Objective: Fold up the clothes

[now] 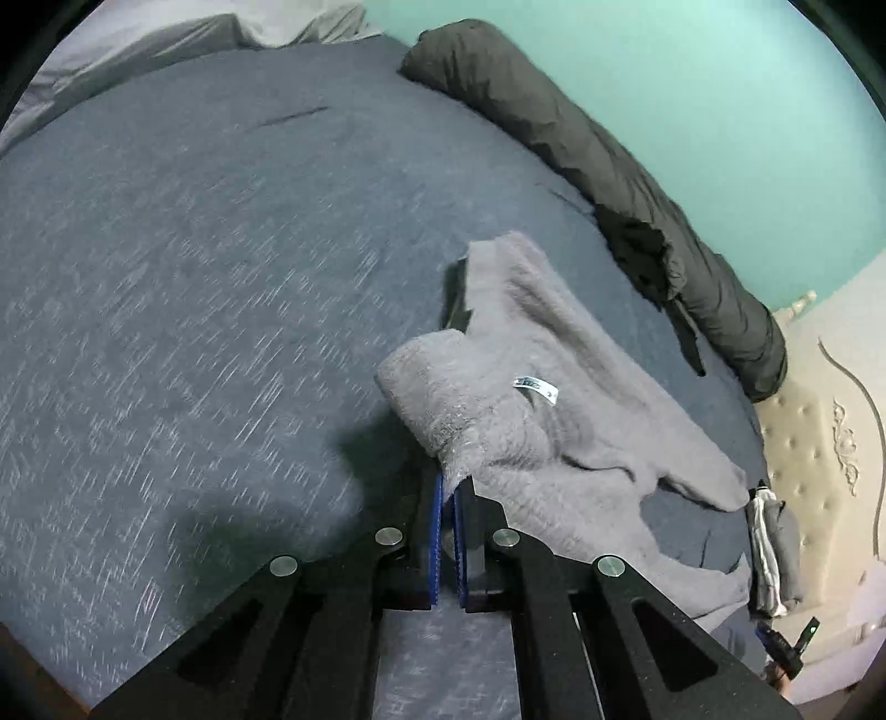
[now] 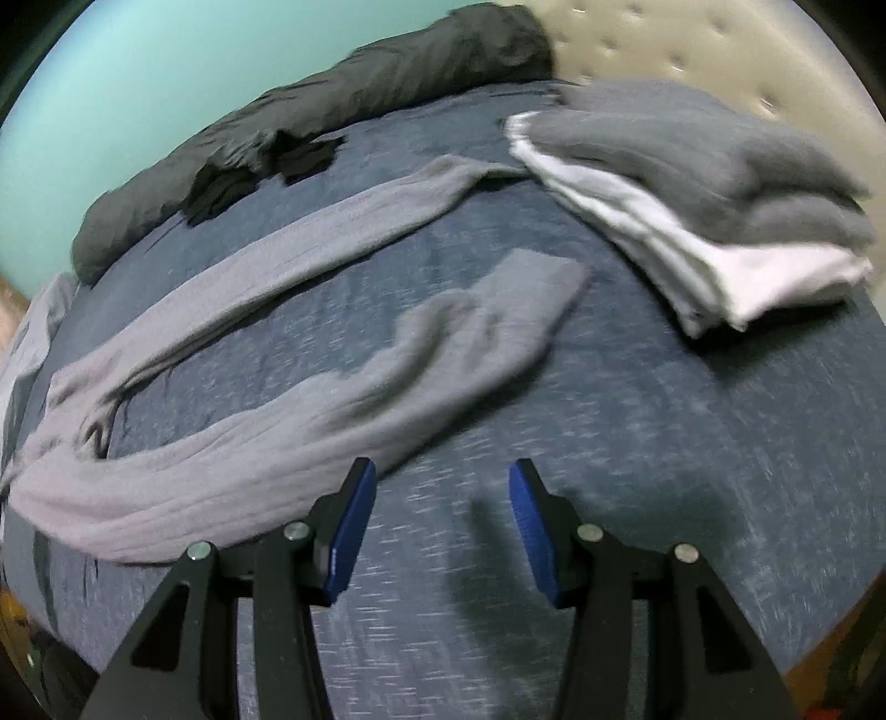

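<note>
Your left gripper (image 1: 448, 487) is clamped on a corner of the grey fleece garment (image 1: 554, 399), lifting it off the blue bed (image 1: 194, 277). Your right gripper (image 2: 443, 487) hangs with jaws apart and empty, just beside the garment's sleeve (image 2: 454, 343); folded clothes (image 2: 692, 205) are stacked near the headboard (image 2: 664, 44).

You are looking at a pale grey, fuzzy garment (image 1: 531, 387) carrying a small white label (image 1: 536, 389), lying on a bedsheet (image 1: 194, 277) that is showing blue-grey with fine white flecks. A charcoal bolster (image 1: 581, 138) is lying against a mint-green wall (image 1: 692, 83). Far right, a folded stack (image 2: 692, 221) is showing grey over white, beside a cream tufted headboard (image 2: 664, 44).
</note>
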`<action>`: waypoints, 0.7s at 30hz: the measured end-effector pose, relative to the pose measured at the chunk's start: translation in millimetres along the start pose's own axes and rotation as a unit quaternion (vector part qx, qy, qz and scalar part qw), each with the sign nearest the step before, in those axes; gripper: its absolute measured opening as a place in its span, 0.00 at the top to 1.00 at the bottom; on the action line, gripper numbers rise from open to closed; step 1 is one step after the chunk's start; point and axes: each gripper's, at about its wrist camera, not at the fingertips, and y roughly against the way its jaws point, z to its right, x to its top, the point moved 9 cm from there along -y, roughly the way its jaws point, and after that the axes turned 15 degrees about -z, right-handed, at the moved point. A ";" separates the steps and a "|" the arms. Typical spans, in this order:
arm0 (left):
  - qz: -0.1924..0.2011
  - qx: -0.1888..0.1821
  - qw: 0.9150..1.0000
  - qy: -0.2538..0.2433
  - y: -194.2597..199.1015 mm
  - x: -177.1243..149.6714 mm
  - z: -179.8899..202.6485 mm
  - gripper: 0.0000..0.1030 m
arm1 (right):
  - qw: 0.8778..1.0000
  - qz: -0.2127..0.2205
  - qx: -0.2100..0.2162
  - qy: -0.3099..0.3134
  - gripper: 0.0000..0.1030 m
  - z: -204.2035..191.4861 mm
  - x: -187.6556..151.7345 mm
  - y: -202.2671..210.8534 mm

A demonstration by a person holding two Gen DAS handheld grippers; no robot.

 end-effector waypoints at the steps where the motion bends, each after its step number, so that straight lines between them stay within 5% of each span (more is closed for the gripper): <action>1: -0.003 0.004 1.000 0.002 -5.0 -2.3 -1.4 0.97 | 1.000 -0.001 0.004 -0.014 0.51 7.6 0.1 -1.0; 6: -0.016 0.012 1.000 0.013 -25.1 -13.9 -13.6 0.97 | 0.998 -0.009 0.019 -0.059 0.42 32.9 3.3 -10.0; 21: -0.034 0.042 0.999 0.001 -40.1 -14.9 -14.0 0.97 | 0.997 -0.025 -0.024 -0.075 0.41 33.5 77.3 -70.2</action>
